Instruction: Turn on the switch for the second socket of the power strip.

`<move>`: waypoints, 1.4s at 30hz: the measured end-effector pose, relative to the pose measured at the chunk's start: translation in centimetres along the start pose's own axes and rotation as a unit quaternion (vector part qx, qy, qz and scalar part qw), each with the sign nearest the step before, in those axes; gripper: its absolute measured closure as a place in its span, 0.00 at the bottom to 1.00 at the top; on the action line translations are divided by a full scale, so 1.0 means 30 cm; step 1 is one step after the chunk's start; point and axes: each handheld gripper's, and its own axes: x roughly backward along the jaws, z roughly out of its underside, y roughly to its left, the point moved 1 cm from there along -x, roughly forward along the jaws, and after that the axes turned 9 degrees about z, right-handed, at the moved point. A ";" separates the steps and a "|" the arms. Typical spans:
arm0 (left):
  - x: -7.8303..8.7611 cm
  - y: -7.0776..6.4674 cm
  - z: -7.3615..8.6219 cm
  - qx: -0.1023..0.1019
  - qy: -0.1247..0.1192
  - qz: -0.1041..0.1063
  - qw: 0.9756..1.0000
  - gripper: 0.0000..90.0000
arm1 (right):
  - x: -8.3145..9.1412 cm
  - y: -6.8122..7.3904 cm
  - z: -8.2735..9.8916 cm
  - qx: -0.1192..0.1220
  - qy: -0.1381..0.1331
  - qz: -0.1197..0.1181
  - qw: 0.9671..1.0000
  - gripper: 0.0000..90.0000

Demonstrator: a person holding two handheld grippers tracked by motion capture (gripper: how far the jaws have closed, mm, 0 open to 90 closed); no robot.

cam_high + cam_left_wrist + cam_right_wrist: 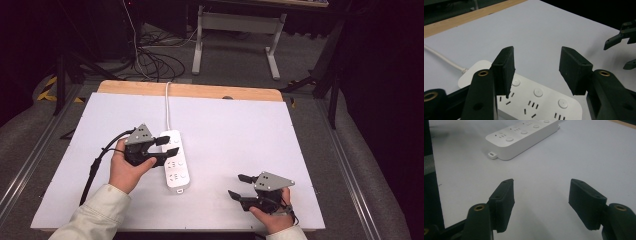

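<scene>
A white power strip (177, 165) with several sockets and round buttons lies lengthwise on the white table (240, 130), its white cable (167, 105) running to the far edge. My left gripper (166, 145) is open, its jaws hovering over the strip's far half with nothing between them. In the left gripper view the power strip (534, 98) sits just below the left gripper (536, 68). My right gripper (239, 186) is open near the front right of the table, apart from the strip. In the right gripper view the right gripper (541, 202) points at bare table, the power strip (521, 135) farther off.
A wooden strip (190, 91) borders the table's far edge. Beyond it the floor holds tangled cables (150, 60) and a white desk frame (235, 35). The right gripper (624, 42) appears at the right edge of the left gripper view.
</scene>
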 end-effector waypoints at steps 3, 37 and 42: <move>-0.019 0.007 0.001 0.001 -0.008 0.006 1.000 0.56 | 0.000 0.000 0.000 0.001 0.000 -0.001 1.000 0.42; -0.160 0.087 0.076 -0.001 0.059 -0.031 0.998 0.99 | -0.003 0.002 0.001 0.002 0.001 -0.008 1.000 0.42; -0.178 0.092 0.087 0.011 0.066 -0.027 0.997 1.00 | -0.003 0.002 0.001 0.002 0.000 -0.010 1.000 0.42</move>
